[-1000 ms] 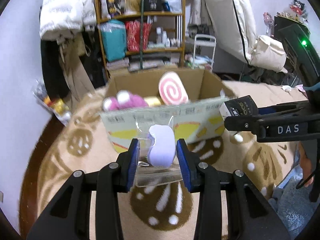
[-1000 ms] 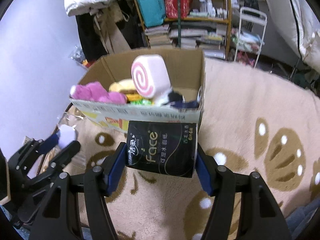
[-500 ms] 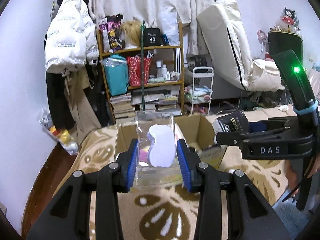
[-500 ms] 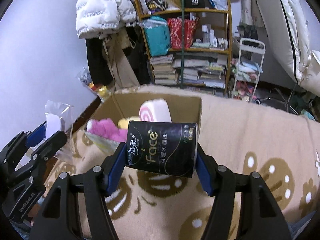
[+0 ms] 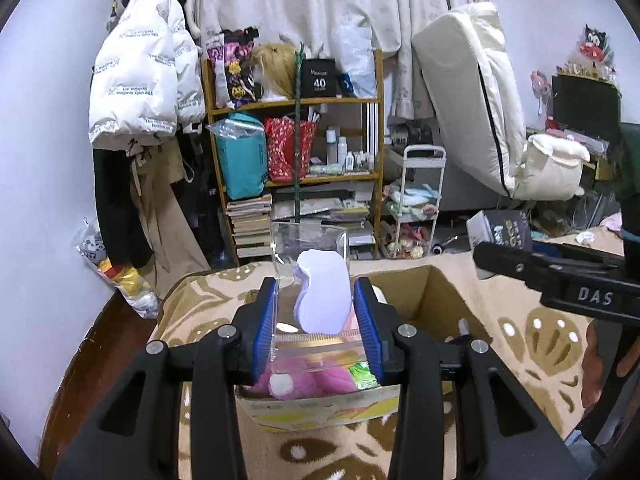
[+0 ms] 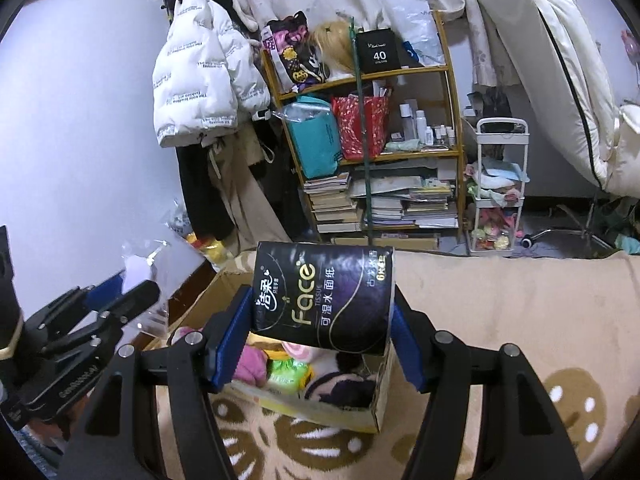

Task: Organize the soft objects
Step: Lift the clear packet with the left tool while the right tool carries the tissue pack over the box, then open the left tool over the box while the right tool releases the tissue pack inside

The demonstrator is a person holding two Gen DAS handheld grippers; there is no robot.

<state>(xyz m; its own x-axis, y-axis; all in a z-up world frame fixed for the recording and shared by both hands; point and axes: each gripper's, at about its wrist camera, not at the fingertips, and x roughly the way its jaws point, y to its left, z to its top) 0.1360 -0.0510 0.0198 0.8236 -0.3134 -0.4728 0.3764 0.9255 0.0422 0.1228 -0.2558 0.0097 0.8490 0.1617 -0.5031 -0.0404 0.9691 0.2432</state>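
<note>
The cardboard box (image 6: 376,396) on the beige patterned blanket (image 6: 500,292) is mostly blocked in both views; the held things cover its middle, so only bits of the pink plush (image 5: 320,380), a green thing and something dark and fuzzy (image 6: 344,390) peek out, and the swirl roll cushion is down to a sliver; can't really tell what the dark one is. The black tissue pack (image 6: 324,300) sits clamped between the right gripper (image 6: 316,336) pads, jaws about half spread, hanging over the box's near edge; its right end is curved away so that text is unreadable. The clear bag with the lavender pad (image 5: 322,292) is pinched in the left gripper (image 5: 318,320), jaws nearly closed on it, right above the box's near side; the bag's top edge is hard to pick out against the shelf (image 5: 296,168). Compared to a second ago both hands are higher; back then the box front filled the view, now you look down into it and way more of the room shows.
</note>
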